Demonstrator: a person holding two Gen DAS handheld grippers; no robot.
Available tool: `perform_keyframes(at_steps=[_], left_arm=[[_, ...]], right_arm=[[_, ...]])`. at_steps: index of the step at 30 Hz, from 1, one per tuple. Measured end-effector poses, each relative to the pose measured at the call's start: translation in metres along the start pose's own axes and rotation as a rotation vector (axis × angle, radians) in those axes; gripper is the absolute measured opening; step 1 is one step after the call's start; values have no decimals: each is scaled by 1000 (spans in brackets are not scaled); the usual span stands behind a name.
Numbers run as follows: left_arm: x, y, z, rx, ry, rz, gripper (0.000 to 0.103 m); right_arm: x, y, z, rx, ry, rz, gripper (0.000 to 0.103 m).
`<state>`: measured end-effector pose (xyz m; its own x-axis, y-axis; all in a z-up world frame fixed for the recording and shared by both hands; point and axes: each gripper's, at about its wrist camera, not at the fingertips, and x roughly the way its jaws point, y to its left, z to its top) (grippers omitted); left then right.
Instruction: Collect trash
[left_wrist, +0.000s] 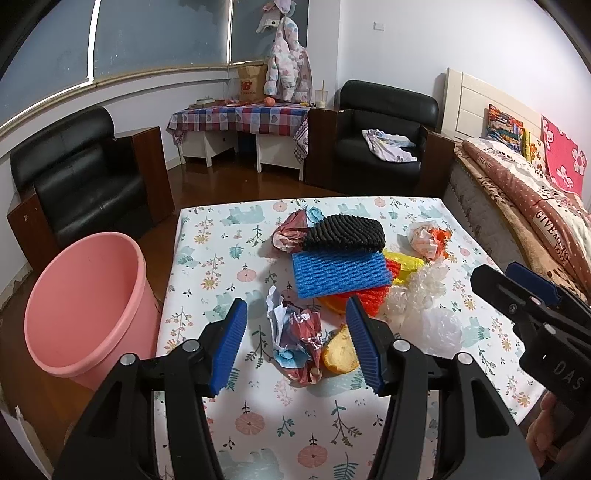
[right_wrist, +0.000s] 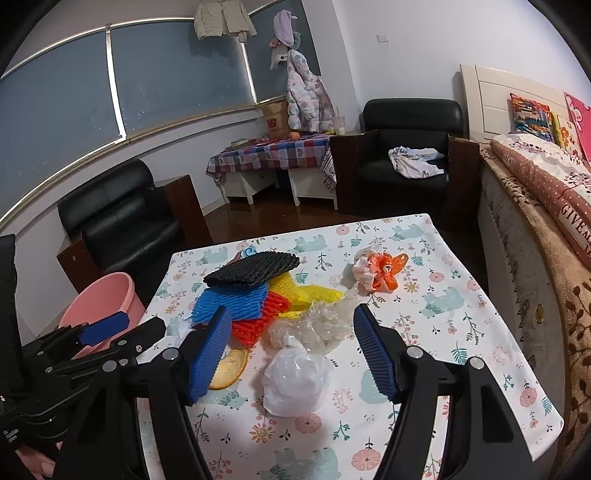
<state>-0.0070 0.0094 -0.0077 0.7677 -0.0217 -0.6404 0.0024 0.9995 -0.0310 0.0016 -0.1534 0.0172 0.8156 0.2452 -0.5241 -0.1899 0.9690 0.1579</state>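
Both jaws wide and empty: the left hand-held gripper (left_wrist: 297, 341) hovers over a crumpled printed wrapper (left_wrist: 297, 341) on the desk (left_wrist: 207, 236), the right hand-held gripper (right_wrist: 291, 352) above a white plastic bag (right_wrist: 295, 380). The pink bin (left_wrist: 88, 306) stands left of the desk.

Right gripper (right_wrist: 290, 354) open above white bag (right_wrist: 295, 384).

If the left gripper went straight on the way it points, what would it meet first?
Most likely the crumpled printed paper wad lying on the table: it sits between the open fingers of the left gripper, the orange peel just beside it. Depth is uncertain.
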Motion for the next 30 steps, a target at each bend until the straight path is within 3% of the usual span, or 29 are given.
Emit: perform_keyframes(at_steps=[12, 30], left_arm=[[3, 4, -1, -16, 10, -6, 56], [5, 2, -4, -2, 12, -5, 56]], right_arm=[[5, -1, -3, -1, 15, 11, 68], [-4, -6, -4, 4, -22, -45, 68]])
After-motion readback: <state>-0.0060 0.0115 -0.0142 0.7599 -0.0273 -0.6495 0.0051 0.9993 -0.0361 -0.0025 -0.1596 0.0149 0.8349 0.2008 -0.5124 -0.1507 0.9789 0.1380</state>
